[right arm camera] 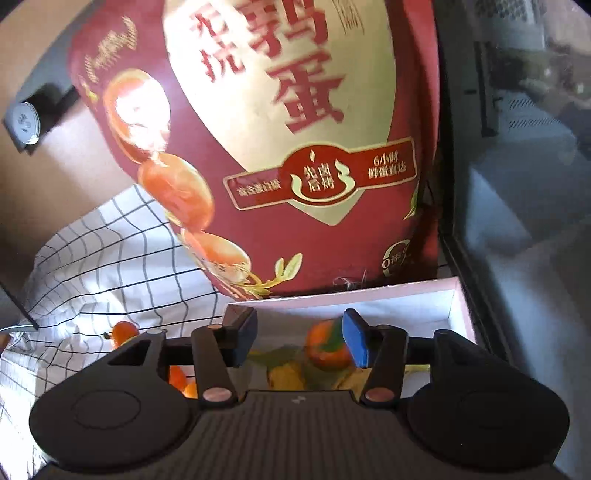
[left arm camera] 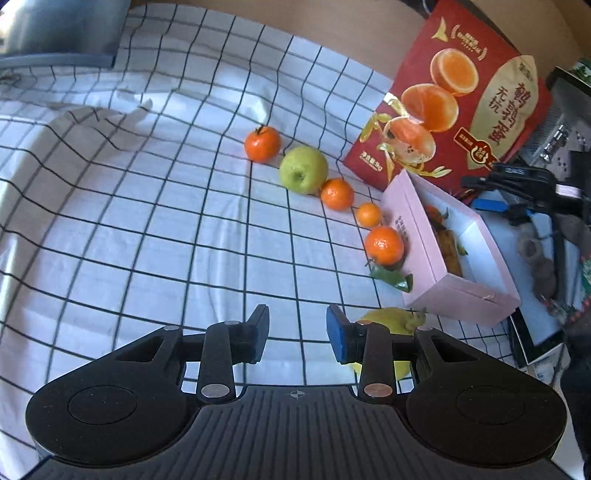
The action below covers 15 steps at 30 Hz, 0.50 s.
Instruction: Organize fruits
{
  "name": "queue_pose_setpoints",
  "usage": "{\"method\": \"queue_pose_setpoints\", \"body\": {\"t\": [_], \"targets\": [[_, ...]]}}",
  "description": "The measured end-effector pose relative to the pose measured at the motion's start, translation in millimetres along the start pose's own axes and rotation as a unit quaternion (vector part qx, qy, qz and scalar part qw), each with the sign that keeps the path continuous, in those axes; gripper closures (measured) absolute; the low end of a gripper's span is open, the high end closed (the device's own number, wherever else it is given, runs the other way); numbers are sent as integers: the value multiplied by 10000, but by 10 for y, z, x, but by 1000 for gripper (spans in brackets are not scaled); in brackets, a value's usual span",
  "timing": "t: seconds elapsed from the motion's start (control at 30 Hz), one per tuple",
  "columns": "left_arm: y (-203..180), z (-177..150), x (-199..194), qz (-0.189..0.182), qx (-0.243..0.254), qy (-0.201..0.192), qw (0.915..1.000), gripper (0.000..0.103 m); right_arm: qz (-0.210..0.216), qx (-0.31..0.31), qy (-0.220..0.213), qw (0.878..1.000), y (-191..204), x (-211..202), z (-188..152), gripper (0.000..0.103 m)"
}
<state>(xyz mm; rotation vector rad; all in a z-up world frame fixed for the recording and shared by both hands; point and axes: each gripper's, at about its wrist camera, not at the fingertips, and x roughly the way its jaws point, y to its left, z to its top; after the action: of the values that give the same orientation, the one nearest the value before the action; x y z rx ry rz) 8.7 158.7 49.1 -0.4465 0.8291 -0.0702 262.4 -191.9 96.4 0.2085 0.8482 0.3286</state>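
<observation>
In the left wrist view, several tangerines (left arm camera: pixel 262 144) and a green apple (left arm camera: pixel 303 170) lie in a row on the checked cloth (left arm camera: pixel 147 221), beside a pink box (left arm camera: pixel 461 258). A yellow fruit (left arm camera: pixel 384 325) lies under the right finger. My left gripper (left arm camera: pixel 297 338) is open and empty above the cloth. My right gripper (left arm camera: pixel 524 184) appears beyond the box. In the right wrist view, my right gripper (right arm camera: pixel 299 341) is open over the pink box (right arm camera: pixel 458 295), just above a tangerine (right arm camera: pixel 327 345) and yellowish fruit (right arm camera: pixel 286 376) inside.
A tall red printed carton (left arm camera: pixel 454 110) stands behind the pink box and fills the right wrist view (right arm camera: pixel 277 147). Clutter and dark equipment (left arm camera: pixel 554 129) lie right of the box. A grey box (left arm camera: pixel 59 33) sits at the cloth's far left.
</observation>
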Motion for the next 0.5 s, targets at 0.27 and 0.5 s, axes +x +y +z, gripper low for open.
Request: {"method": "queue_pose_setpoints", "body": {"t": [0.27, 0.5], "targets": [[-261, 93, 205, -298, 485, 128, 9983, 65, -30, -519, -220, 9984, 153, -513, -302, 51], [-345, 153, 333, -394, 501, 174, 9978, 65, 542, -1157, -116, 9917, 405, -862, -903, 44]]}}
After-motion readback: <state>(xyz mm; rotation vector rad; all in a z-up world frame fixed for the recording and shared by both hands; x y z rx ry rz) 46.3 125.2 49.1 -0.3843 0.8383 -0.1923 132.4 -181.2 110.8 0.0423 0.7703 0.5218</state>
